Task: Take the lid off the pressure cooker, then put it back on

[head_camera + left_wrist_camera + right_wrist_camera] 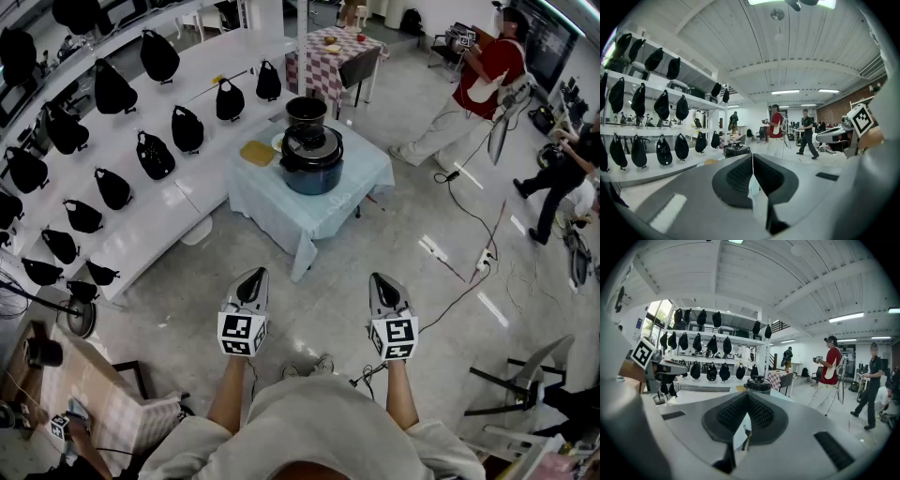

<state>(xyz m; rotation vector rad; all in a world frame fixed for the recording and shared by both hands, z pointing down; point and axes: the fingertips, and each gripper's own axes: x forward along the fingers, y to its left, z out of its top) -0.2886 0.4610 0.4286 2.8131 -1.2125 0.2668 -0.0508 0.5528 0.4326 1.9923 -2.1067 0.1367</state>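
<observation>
On the cloth-covered desk (330, 212): one pressure cooker (311, 169), lid (310, 142) on; one black pot (307, 110) just behind it. Above the floor, well short of the desk: left gripper (257, 275), right gripper (379, 279), both jaws clenched, holding nothing.

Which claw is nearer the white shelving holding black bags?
Left. The left claw hangs just right of the shelving, over floor; the right claw is farther right, beyond it.
</observation>
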